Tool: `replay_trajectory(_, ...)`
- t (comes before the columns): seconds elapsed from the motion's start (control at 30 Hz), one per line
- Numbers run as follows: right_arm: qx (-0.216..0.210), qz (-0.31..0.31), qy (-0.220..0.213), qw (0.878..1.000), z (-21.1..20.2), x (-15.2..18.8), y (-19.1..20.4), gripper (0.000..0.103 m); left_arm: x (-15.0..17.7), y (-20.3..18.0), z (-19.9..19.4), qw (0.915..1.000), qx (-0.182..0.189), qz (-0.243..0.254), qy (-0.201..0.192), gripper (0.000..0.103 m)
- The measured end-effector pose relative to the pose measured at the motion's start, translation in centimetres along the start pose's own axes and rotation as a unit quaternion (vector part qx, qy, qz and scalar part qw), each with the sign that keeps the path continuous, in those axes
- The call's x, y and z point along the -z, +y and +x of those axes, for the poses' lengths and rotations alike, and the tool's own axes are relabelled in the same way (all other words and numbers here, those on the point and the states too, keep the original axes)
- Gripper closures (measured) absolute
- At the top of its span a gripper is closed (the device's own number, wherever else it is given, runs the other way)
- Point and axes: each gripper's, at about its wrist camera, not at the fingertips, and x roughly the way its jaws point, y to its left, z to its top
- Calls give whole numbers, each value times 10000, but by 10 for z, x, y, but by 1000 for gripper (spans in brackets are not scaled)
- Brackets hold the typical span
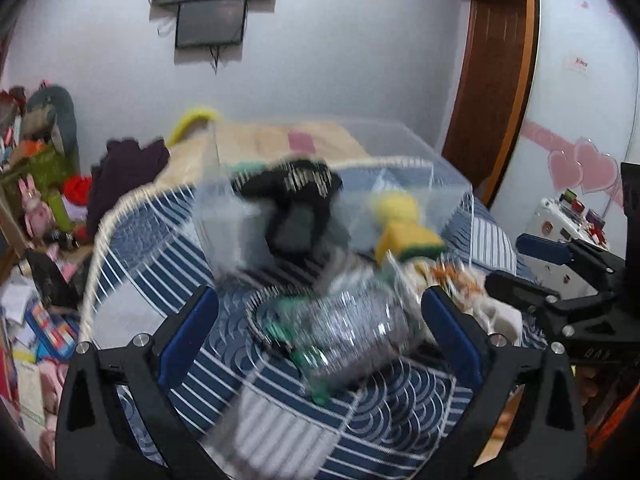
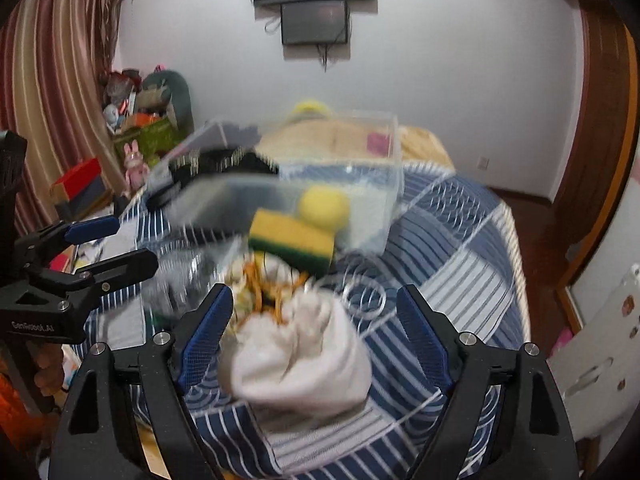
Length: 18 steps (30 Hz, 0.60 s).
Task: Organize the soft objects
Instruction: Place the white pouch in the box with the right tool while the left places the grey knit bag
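Left wrist view shows my left gripper (image 1: 320, 332) spread wide around a silvery pouch (image 1: 352, 332) lying just in front of the clear bin (image 1: 400, 184), so I judge a pick-up for binning. My right gripper (image 2: 316, 336), jaws apart too, straddles a white cloth bundle (image 2: 304, 360) before the same bin; a sponge (image 2: 292, 240) leans against it. Only "GenRobot.AI", blurred, on the left gripper's body is readable.

Grey bundle (image 1: 352, 336): between the left fingers, smeared by motion blur; what it is cannot be told.
Dark item (image 1: 296, 208): beyond the fingers in the clear box (image 1: 420, 184), outline blurred.
White cloth (image 2: 304, 356): between the right fingers, edges blurred.
Orange-patterned piece (image 2: 268, 284): beyond the cloth, too blurred to identify.
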Motion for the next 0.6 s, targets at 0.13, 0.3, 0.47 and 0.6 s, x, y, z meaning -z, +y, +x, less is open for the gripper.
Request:
replay_trajectory(0.13, -113, 157, 209, 9996, 7, 16, -8, 21, 12, -6, 14, 9997, 38, -42, 240, 0)
replay_trajectory(0.3, -243, 198, 468, 9984, 17, 28, -11, 36, 18, -9, 27, 9995, 42, -129, 296, 0)
replay_trajectory(0.47, -403, 239, 534, 9975, 19, 32, -15, 49, 22, -11, 32, 9997, 17, -82, 231, 8)
replay_trajectory(0.6, -381, 258, 472, 9978, 14, 35, -17, 66, 23, -13, 31, 9996, 185, 12, 236, 33)
